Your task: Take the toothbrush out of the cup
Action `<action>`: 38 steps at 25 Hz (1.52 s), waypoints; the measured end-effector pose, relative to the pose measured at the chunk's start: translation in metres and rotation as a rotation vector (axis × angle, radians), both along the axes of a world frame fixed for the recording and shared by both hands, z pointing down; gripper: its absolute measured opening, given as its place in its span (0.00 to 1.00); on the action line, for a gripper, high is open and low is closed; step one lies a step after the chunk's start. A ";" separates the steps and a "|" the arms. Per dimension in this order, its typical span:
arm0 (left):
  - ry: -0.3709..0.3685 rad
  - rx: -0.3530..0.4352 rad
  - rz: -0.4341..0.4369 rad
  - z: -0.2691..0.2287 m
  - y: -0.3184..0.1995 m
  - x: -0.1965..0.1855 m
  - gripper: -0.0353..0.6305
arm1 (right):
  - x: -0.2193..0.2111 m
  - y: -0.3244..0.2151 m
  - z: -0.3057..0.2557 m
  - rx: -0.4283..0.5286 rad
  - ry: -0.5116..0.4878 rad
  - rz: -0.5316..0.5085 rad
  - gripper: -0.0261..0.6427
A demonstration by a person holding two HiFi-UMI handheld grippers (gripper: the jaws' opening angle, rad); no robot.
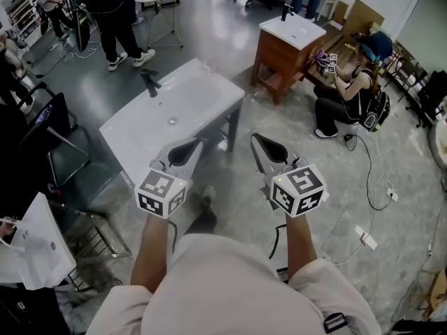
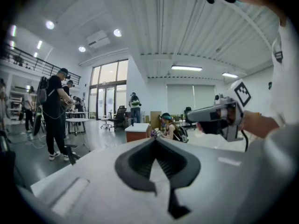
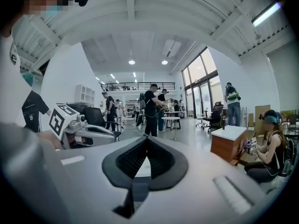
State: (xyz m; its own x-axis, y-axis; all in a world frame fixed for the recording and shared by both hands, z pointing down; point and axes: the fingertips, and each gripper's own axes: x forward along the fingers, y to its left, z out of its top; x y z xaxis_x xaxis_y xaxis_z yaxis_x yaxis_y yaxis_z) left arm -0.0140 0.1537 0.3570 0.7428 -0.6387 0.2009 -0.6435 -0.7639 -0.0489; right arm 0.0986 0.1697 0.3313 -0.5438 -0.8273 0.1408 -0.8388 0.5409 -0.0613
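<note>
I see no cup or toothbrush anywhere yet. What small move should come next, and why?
Probably step closer to the white sink top and scan it. The left gripper and right gripper are empty, jaws together, and only a black faucet stands on it; what the task needs shows in no view.

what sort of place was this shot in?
Most likely an open workshop or recording hall, not a home. A white basin unit and a wooden vanity stand loose on a polished floor, several people mill about, and there is a mezzanine and tall windows.
</note>
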 end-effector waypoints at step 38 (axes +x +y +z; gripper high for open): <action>-0.029 -0.084 -0.047 0.051 -0.413 -0.017 0.06 | -0.003 -0.399 0.038 -0.103 0.074 0.116 0.05</action>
State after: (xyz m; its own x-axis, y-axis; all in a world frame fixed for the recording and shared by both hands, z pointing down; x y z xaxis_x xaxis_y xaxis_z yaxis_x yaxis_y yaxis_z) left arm -0.0311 -0.2597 0.4075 0.7058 -0.6523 0.2763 -0.6777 -0.7353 -0.0046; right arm 0.0952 -0.2292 0.3696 -0.4308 -0.8629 0.2641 -0.8994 0.4346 -0.0471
